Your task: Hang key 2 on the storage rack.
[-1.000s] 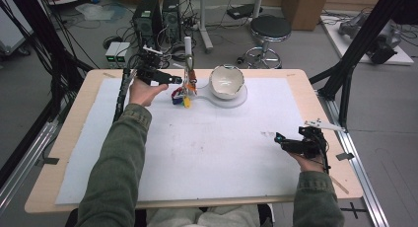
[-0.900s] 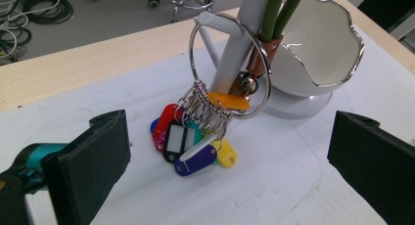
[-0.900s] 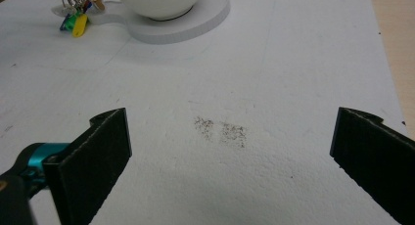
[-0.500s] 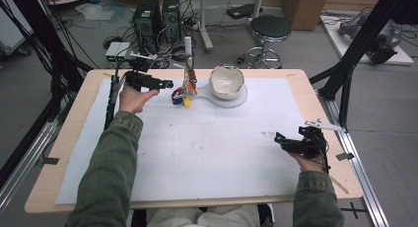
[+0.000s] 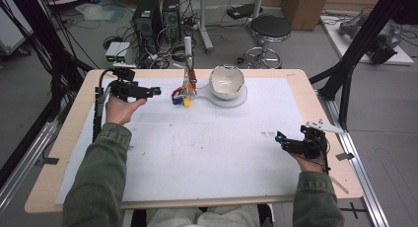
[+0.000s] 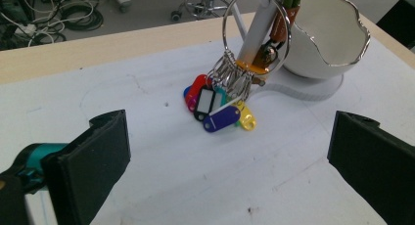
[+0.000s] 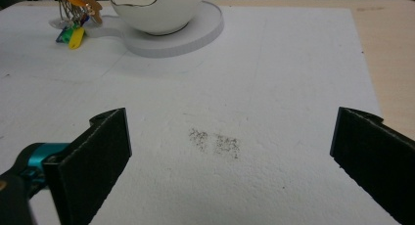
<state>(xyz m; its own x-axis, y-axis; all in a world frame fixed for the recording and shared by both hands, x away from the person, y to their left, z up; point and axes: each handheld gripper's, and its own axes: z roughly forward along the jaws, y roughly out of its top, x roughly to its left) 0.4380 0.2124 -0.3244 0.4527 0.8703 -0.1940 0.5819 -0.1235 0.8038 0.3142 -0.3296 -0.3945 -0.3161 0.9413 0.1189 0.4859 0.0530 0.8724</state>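
1. The left gripper (image 5: pixel 154 91) has drawn back from the key ring (image 6: pixel 256 33), fingers (image 6: pixel 93 164) wide and empty.
2. The keys (image 6: pixel 220 107) hang on the white post (image 6: pixel 259 24) ahead of those fingers: hung, seemingly.
3. The right gripper (image 5: pixel 282 138) idles, fingers spread, well apart.

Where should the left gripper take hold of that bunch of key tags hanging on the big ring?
Probably the key ring itself, at its free left arc above the key tags. It stands upright around the white post, so the open left gripper could come in level from its own side; the egg-shaped bowl crowds the other.
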